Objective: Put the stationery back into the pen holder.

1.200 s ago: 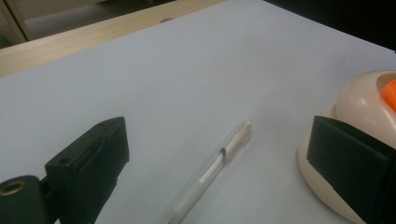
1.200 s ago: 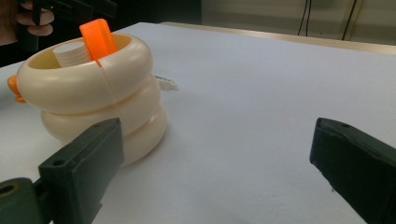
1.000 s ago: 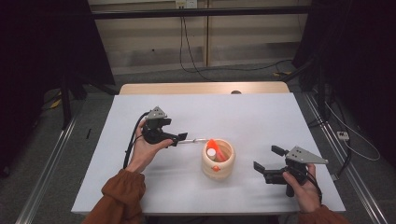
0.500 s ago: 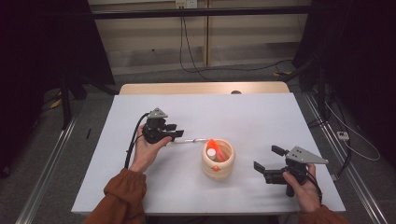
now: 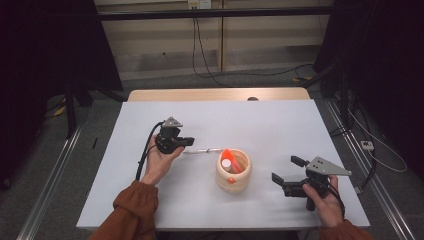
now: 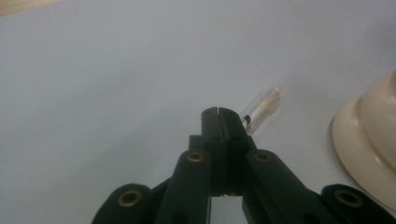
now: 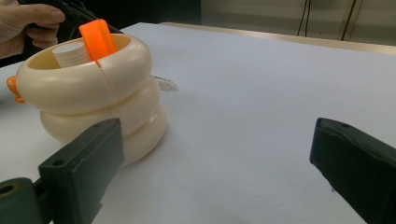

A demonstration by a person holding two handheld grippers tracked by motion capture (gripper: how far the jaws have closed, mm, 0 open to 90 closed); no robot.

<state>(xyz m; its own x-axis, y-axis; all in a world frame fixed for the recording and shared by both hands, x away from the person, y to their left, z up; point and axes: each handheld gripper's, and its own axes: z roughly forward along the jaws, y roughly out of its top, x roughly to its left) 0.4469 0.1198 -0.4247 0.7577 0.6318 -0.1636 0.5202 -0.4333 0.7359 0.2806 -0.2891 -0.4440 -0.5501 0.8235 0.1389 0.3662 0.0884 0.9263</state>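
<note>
pen (image 6: 262, 108) lies clamped in the just-closed left gripper (image 6: 218, 112); right gripper (image 7: 219, 154) gapes wide, empty.

A white desk (image 5: 280, 125) with a wooden far edge; at twelve o'clock, black cables (image 5: 210, 60) trail across the floor (image 5: 165, 82).

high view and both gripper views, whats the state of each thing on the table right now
left gripper: fingers have just been closing, now shut on the clear pen's end
clear pen: lying flat on the table beside the cream holder, apart from it
cream holder: upright, holds an orange piece and a white cylinder
orange piece: leaning on the holder's rim
white cylinder: standing inside
right gripper: open, empty, off to the holder's side
</note>
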